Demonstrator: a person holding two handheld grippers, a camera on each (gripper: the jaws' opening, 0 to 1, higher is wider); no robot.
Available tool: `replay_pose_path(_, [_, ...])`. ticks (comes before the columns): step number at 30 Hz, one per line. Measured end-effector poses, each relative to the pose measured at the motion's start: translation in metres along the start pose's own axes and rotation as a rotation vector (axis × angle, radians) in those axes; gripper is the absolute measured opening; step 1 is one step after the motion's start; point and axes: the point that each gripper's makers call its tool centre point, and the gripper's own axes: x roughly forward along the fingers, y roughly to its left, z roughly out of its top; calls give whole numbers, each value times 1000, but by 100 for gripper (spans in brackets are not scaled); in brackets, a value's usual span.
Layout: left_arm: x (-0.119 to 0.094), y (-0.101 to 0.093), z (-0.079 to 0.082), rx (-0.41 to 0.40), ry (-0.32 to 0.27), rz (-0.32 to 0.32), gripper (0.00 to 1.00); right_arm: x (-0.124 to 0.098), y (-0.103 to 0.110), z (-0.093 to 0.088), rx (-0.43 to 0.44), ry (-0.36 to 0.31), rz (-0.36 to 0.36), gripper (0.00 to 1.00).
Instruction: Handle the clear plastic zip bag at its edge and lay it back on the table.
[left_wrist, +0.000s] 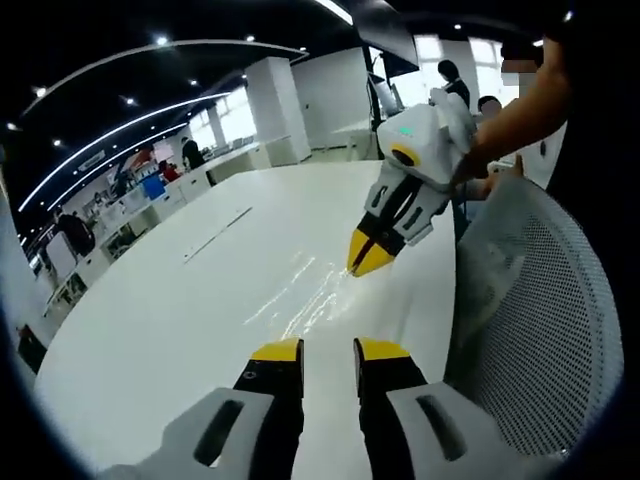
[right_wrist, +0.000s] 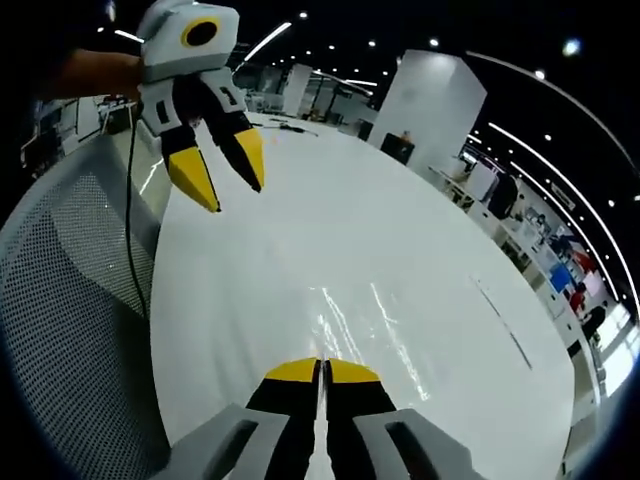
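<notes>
The clear plastic zip bag (left_wrist: 318, 290) is seen as a glossy, nearly invisible sheet lying flat on the white table (left_wrist: 150, 320), its near edge pinched between the closed jaws of the right gripper (right_wrist: 322, 368), while the left gripper (left_wrist: 328, 349) is held above the table with its jaws apart and nothing between them. Because the film is so thin and slick, it is judged that the edge could be lost from the pinch, or dragged and creased, if it were lifted or pulled too quickly. A mesh chair back (left_wrist: 540, 330) stands close beside the table and could be brushed by either gripper.
</notes>
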Motion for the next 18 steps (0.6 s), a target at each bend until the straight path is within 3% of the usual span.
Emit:
replay_pose_path(10, [-3,-7,-24,-19,16,0,17,-1,30,-11,5,27,64,2])
replay_pose_path(18, [-2,-11,-38,-76,17,-1,20,-10,41,-16,100,15,95,10])
